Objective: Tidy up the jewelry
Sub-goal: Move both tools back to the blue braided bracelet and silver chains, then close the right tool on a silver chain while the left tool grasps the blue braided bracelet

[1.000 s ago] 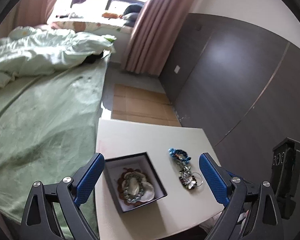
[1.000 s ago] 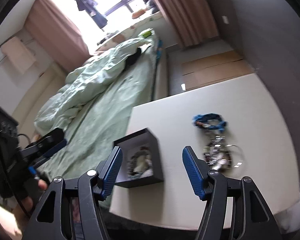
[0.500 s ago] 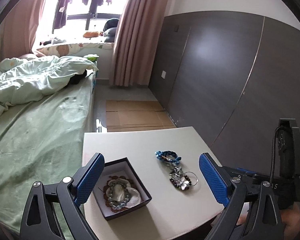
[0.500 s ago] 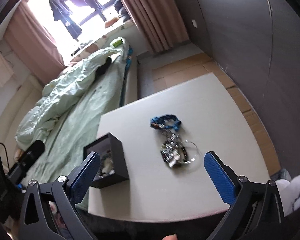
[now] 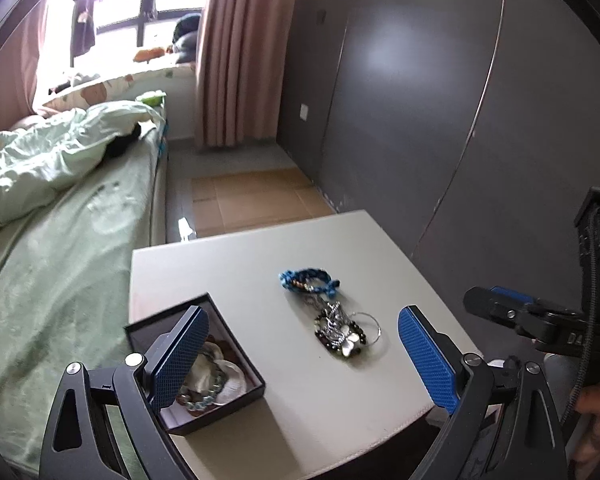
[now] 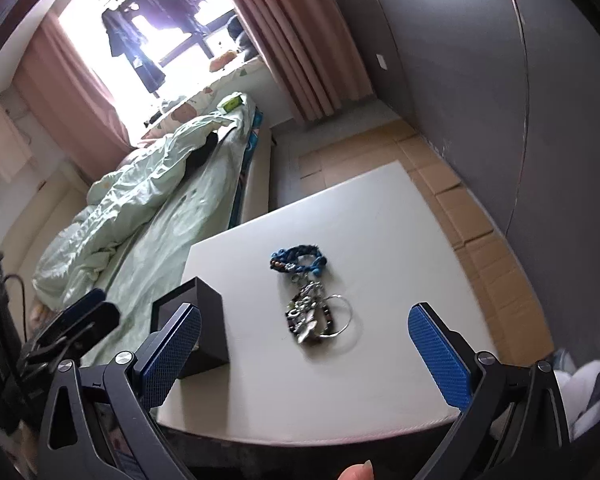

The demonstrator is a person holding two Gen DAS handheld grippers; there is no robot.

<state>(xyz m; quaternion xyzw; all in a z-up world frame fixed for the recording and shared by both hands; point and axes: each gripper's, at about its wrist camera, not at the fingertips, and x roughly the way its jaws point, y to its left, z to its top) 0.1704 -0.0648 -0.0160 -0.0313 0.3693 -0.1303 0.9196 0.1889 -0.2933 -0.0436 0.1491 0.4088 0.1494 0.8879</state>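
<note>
Now, by parts:
Jewelry pile [image 6: 310, 300]: loose mid-surface, blue bracelet [image 6: 298, 260] at far end.
Box [image 5: 196, 364]: near left, already holding pieces.
Right tool [image 6: 304, 354]: jaws just spread wide, empty, now centred on pile; pickup looks next.
Left tool [image 5: 304, 358]: wide, empty.

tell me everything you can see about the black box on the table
The black box is square, shallow and open, with no lid in view. It has matte dark walls and a pale lining. It sits flat at the table's left edge beside the bed, holding a greenish bead bracelet and pale shell-like pieces. Neither gripper touches it; the loose jewelry lies apart from it.
</note>
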